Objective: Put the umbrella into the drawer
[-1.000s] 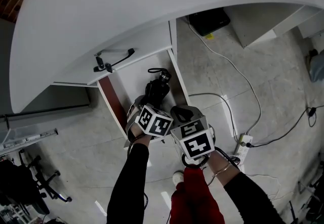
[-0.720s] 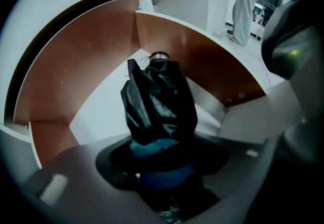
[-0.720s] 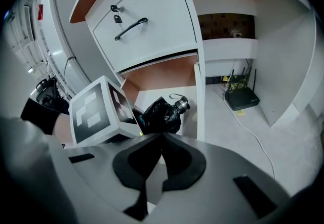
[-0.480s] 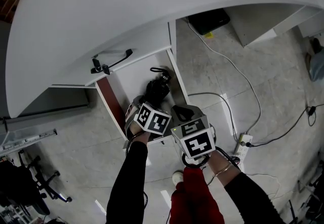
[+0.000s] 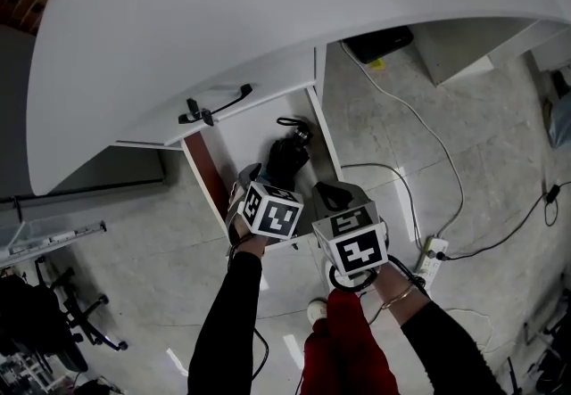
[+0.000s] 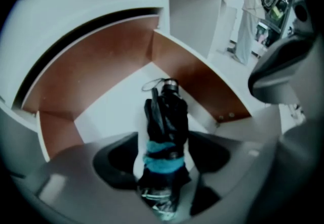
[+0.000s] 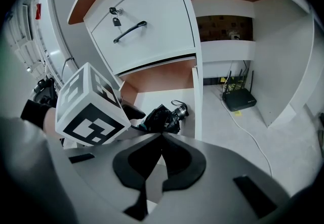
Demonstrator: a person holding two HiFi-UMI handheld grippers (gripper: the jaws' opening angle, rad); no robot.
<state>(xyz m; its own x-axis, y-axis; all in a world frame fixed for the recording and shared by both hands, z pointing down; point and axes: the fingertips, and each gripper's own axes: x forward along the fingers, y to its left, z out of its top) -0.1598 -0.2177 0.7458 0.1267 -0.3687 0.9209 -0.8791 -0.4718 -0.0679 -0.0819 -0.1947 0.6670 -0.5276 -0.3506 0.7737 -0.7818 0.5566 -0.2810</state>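
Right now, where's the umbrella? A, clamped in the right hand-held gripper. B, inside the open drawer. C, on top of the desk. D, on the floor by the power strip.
B: the folded umbrella sits inside the open drawer, its strap end on the white drawer bottom.

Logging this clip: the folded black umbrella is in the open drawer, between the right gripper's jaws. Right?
Wrong gripper. The left gripper view shows the umbrella between the jaws of the left gripper, which are opening; the right gripper is shut and empty. It is in the open drawer, as you say.
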